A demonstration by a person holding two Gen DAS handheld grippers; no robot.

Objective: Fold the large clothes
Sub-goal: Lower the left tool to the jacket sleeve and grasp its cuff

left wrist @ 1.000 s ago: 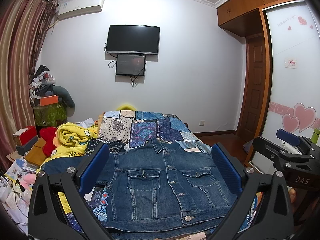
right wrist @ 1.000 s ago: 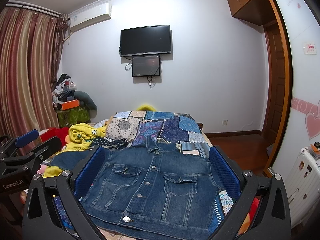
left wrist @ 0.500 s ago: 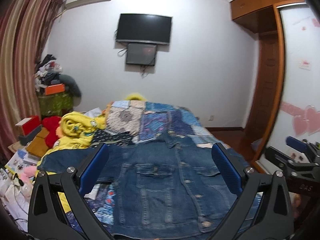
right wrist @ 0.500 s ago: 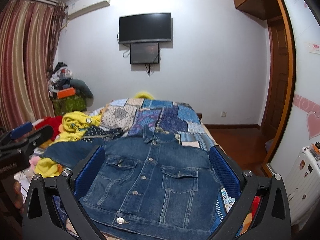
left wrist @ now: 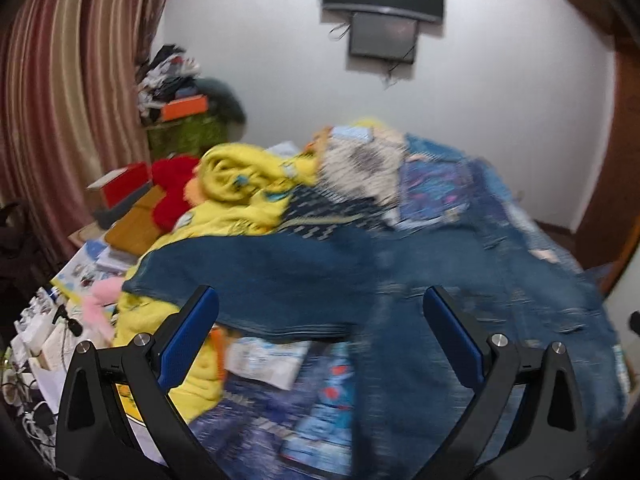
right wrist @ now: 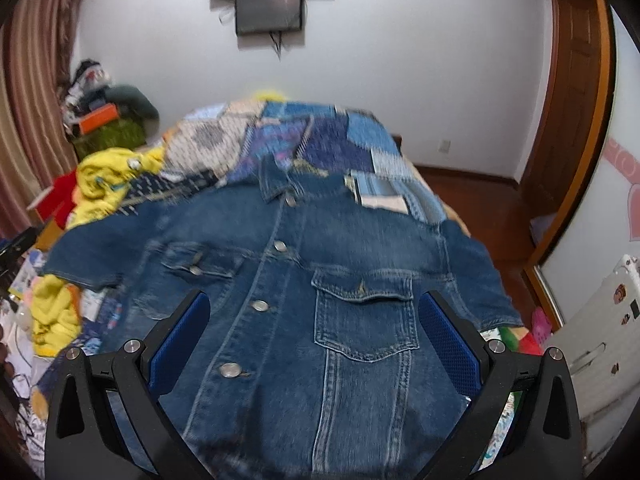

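A blue denim jacket (right wrist: 320, 280) lies spread face up on the bed, buttoned, collar toward the far wall. In the left wrist view its left sleeve (left wrist: 256, 280) stretches out toward the yellow clothes. My left gripper (left wrist: 320, 320) is open and empty, hovering over that sleeve's lower edge. My right gripper (right wrist: 312, 328) is open and empty, hovering over the jacket's front, above the chest pocket (right wrist: 364, 312). Both views are blurred by motion.
A patchwork quilt (right wrist: 320, 140) covers the bed. Yellow clothes (left wrist: 240, 188) and a red plush (left wrist: 172, 188) pile at the bed's left side, with boxes and papers (left wrist: 100, 256) beside them. A wooden door (right wrist: 576, 100) and a white appliance (right wrist: 600, 320) stand on the right.
Both grippers have dropped lower and closer to the jacket. The left one has swung left toward the sleeve; the right one now looks down on the jacket front.
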